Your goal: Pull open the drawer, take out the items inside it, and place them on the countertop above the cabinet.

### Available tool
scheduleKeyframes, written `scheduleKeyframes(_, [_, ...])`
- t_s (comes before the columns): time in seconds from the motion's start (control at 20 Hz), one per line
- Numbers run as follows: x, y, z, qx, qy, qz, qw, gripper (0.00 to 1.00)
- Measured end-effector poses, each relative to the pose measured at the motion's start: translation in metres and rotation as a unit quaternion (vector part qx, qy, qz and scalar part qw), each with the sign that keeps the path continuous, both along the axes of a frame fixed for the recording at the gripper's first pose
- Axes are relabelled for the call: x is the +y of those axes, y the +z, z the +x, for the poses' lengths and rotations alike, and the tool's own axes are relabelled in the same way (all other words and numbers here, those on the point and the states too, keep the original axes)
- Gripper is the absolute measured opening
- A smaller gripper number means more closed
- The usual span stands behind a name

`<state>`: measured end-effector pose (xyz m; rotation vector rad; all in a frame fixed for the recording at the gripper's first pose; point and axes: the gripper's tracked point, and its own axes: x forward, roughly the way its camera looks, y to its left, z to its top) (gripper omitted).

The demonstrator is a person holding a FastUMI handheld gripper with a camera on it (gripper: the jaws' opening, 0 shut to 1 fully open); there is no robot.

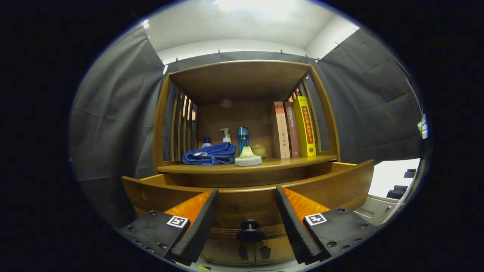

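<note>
The drawer [245,190] stands pulled out below the bench [287,162], its knob [250,227] between the spread, empty tongs [246,223]. Opening looks done; next, lift the tongs over the drawer's front to reach its hidden contents.

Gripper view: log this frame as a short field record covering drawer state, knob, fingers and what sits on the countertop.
drawer: pulled out, inside hidden from this angle
knob: between the fingers, untouched
gripper: open, level with the drawer front
countertop: holds blue towel, sponge, pump bottle, blue bottle, three upright books
</note>
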<state>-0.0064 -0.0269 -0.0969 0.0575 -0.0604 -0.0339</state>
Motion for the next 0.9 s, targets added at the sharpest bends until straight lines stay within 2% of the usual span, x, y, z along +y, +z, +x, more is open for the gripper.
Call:
scheduleKeyframes(0.35, [0.0,-0.008,0.008,0.022,0.003,-0.03,0.999,0.97])
scheduleKeyframes(0.6, [0.001,-0.008,0.015,0.029,0.002,-0.027,0.999,0.97])
scheduleKeyframes(0.9, [0.001,-0.011,0.044,0.057,-0.003,-0.028,0.998,0.98])
